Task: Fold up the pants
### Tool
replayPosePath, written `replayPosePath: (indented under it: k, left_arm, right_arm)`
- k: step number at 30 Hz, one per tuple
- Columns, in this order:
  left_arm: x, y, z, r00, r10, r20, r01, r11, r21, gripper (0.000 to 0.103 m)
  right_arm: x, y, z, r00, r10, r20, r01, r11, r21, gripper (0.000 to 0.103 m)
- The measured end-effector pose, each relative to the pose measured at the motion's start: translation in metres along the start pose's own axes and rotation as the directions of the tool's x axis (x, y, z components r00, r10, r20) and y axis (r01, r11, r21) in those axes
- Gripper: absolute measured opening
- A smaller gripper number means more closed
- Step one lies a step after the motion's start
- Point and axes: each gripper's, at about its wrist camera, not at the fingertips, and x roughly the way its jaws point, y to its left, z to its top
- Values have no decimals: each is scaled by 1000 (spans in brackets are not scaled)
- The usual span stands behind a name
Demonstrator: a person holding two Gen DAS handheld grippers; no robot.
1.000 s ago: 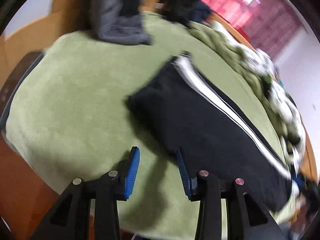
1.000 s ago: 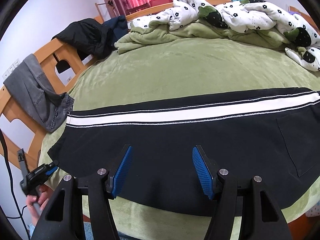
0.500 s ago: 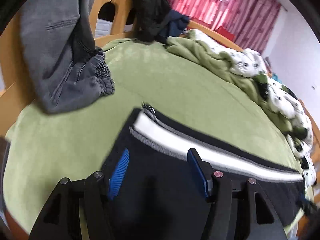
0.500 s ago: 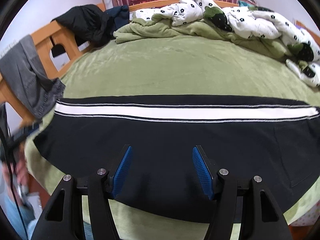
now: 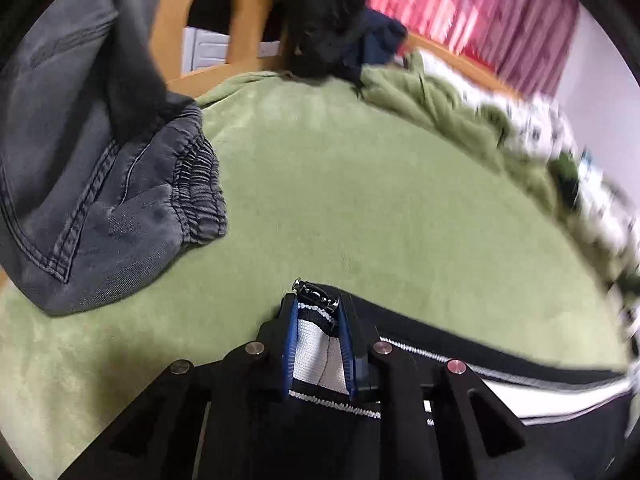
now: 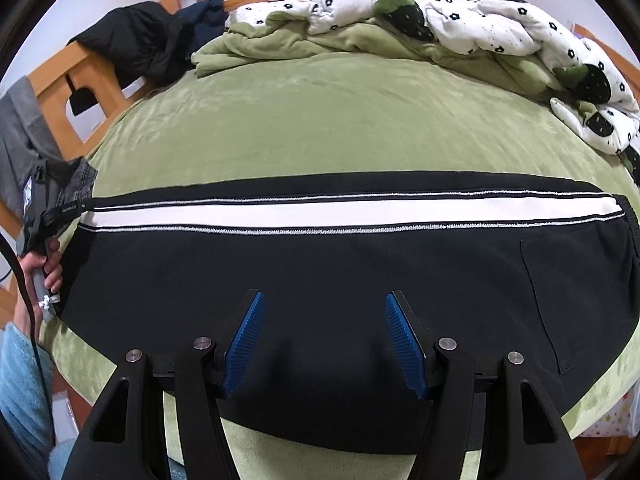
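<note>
Black pants (image 6: 320, 264) with a white side stripe (image 6: 320, 214) lie flat across the green bed (image 6: 320, 128), pocket end to the right. My left gripper (image 5: 318, 312) is shut on the pants' hem end (image 5: 316, 344), pinching the white stripe there; it also shows at the far left in the right wrist view (image 6: 52, 212). My right gripper (image 6: 324, 336) is open and empty, hovering over the black cloth near the bed's front edge.
Grey jeans (image 5: 100, 184) hang over the wooden bed frame (image 6: 72, 80) at the left. A dark jacket (image 6: 140, 44) lies on the frame. A rumpled green blanket (image 6: 280, 48) and a white flowered duvet (image 6: 500, 28) are heaped at the back.
My left gripper has moved forward onto the pants' hem end and shut on the white stripe. My right gripper has stayed open over the black cloth.
</note>
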Motion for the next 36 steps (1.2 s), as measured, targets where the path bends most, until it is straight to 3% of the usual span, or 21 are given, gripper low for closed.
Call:
replayPosePath:
  k: [2, 4, 7, 13, 17, 22, 29, 30, 31, 33, 36]
  left_arm:
    - [7, 1, -1, 999, 24, -31, -25, 1000, -13, 19]
    - [18, -6, -9, 994, 89, -65, -86, 995, 42, 19]
    - [14, -15, -12, 990, 132, -39, -128, 987, 94, 20]
    - [13, -15, -9, 988, 148, -51, -145, 988, 60, 20]
    - [14, -14, -10, 988, 146, -58, -143, 988, 59, 20]
    - [15, -15, -9, 986, 153, -70, -148, 987, 66, 22]
    - [17, -19, -8, 983, 171, -73, -162, 981, 110, 22]
    - [17, -20, -8, 982, 175, -70, -167, 979, 116, 22]
    - [16, -21, -8, 982, 177, -67, -168, 979, 117, 22]
    - [8, -19, -7, 987, 153, -42, -148, 985, 91, 21]
    - [4, -18, -5, 989, 145, -24, -143, 987, 77, 21]
  right_arm:
    - [-2, -3, 3, 1000, -8, 20, 8, 1000, 4, 62]
    - [-4, -10, 9, 999, 18, 43, -18, 1000, -1, 62]
    - [0, -19, 28, 998, 34, 55, -30, 998, -63, 62]
    - [32, -45, 78, 993, 37, 111, -6, 964, -264, 62]
    - [61, -73, 99, 981, 147, 128, -98, 939, -331, 62]
    - [113, -100, 113, 982, 176, 66, -141, 923, -358, 42]
    - [149, -110, 99, 983, 181, -27, -176, 891, -418, 38]
    - [151, -108, 97, 984, 173, -28, -168, 883, -439, 11]
    - [153, -105, 95, 984, 171, -40, -171, 871, -462, 5]
    - [147, -100, 93, 988, 154, -8, -138, 859, -493, 4]
    - [126, -105, 99, 979, 192, 75, -137, 877, -460, 4]
